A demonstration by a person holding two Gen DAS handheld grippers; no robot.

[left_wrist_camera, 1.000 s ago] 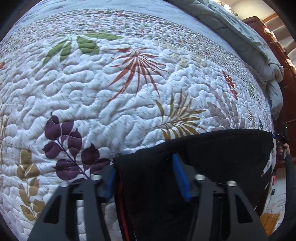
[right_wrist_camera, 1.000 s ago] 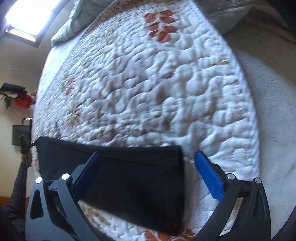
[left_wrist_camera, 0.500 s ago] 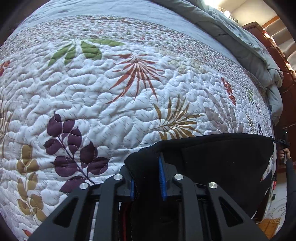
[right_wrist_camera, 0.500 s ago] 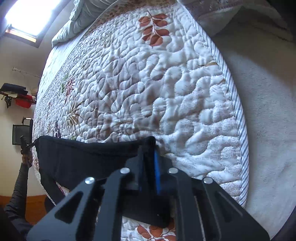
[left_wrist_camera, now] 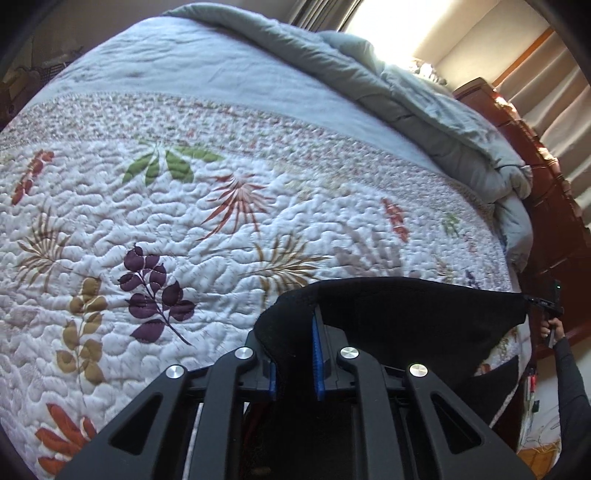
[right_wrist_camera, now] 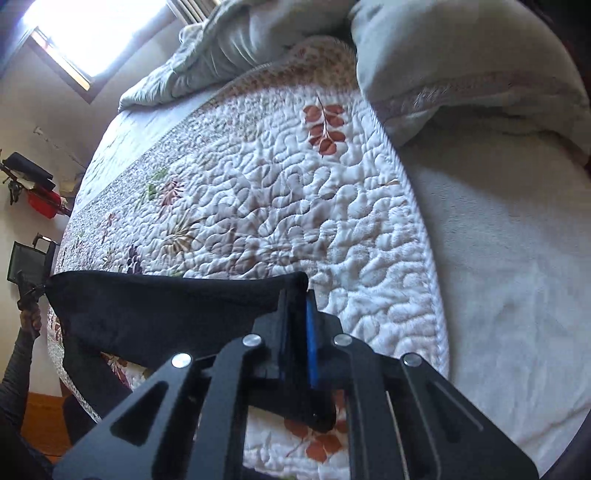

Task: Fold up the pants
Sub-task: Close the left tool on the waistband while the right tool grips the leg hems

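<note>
Pants (left_wrist_camera: 406,321): black fabric, held up off the bed by one edge that runs taut between your two grippers; the lower part sags toward the quilt near its front edge. In the right wrist view the same cloth (right_wrist_camera: 166,314) spans from your right tool across to the far left of the frame.
Left gripper (left_wrist_camera: 295,332): your jaws are clenched on a bunched corner of the pants; the cloth wraps over the tips, and the blue pads (left_wrist_camera: 317,354) press against it.
Right gripper (right_wrist_camera: 297,306): your jaws are pinched together on the opposite corner of the pants; a narrow blue pad (right_wrist_camera: 311,332) shows at the clamp line.
Quilt (left_wrist_camera: 184,229): white, stitched in wavy relief, printed with purple, tan, green and rust leaves; it covers the bed beneath the pants.
Comforter (left_wrist_camera: 388,96): grey, rumpled, heaped along the far side of the bed.
Window (right_wrist_camera: 85,33): bright, at the upper left of the right wrist view.
Wooden furniture (left_wrist_camera: 546,192): dark red-brown, standing just beyond the bed's far corner.
Fleece blanket (right_wrist_camera: 517,258): plain off-white, lying just beside the quilt's bound edge.
</note>
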